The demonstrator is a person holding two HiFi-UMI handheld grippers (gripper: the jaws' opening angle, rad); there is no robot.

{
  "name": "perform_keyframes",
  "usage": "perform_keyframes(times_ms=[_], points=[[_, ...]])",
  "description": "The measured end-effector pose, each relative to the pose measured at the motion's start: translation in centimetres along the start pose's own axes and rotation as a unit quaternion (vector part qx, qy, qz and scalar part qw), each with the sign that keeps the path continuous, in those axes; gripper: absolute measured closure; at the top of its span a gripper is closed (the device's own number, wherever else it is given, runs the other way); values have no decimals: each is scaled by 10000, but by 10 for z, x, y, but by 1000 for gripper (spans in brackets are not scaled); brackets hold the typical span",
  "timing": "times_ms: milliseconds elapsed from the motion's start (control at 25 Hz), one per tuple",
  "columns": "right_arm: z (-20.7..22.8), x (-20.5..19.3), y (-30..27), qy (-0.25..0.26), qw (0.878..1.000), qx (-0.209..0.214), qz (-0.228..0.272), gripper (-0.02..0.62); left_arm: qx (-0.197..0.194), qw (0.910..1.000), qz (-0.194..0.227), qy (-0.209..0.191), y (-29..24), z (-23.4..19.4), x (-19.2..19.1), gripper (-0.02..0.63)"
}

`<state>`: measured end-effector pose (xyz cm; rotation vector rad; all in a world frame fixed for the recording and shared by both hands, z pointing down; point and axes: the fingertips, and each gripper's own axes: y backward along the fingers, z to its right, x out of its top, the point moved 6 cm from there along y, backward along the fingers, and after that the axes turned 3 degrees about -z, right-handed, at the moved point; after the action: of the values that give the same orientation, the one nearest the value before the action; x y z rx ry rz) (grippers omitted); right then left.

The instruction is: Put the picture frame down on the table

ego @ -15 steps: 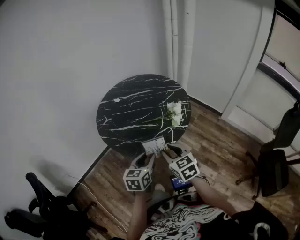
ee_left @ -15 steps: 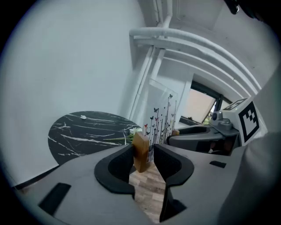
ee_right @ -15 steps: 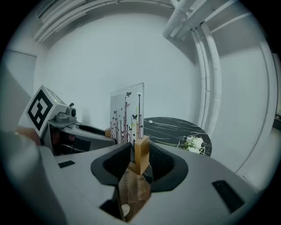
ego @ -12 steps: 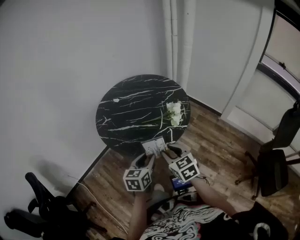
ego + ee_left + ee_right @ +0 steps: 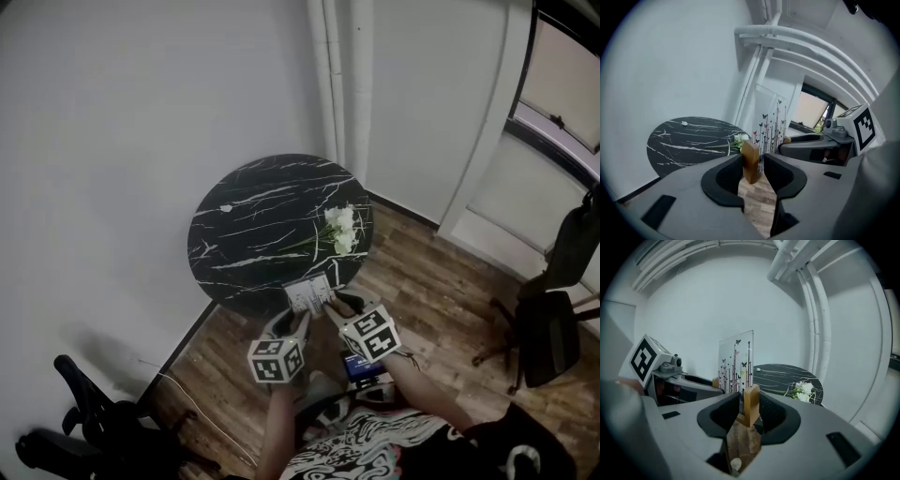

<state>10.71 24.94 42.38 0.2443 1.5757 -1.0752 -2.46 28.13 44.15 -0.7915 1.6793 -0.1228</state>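
Observation:
The picture frame (image 5: pixel 308 293) is a clear pane printed with thin stems and butterflies (image 5: pixel 769 124), standing on two small wooden feet. My left gripper (image 5: pixel 298 319) is shut on one wooden foot (image 5: pixel 750 161). My right gripper (image 5: pixel 336 307) is shut on the other wooden foot (image 5: pixel 751 405). The frame hangs upright in the air just off the near edge of the round black marble table (image 5: pixel 253 230), above the wooden floor. The pane (image 5: pixel 736 363) also shows in the right gripper view.
A bunch of white flowers (image 5: pixel 339 228) lies at the table's right side, with a small white scrap (image 5: pixel 225 208) at its left. White pipes (image 5: pixel 342 84) run up the wall behind. Office chairs stand at the lower left (image 5: pixel 89 422) and far right (image 5: pixel 553 319).
The view has shifted slightly, so the table sits a little lower and more to the left. Both grippers and the frame hold the same place between them.

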Motion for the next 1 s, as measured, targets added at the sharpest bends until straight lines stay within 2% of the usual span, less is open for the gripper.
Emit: perform_keyframes(times_ms=[520, 1000], points=[[26, -4, 0, -138, 9999, -7, 25, 463, 33, 9997, -160, -171, -21, 10, 10, 457], [68, 20, -54, -101, 9999, 45, -94, 463, 9, 9997, -230, -35, -72, -29, 39, 460]])
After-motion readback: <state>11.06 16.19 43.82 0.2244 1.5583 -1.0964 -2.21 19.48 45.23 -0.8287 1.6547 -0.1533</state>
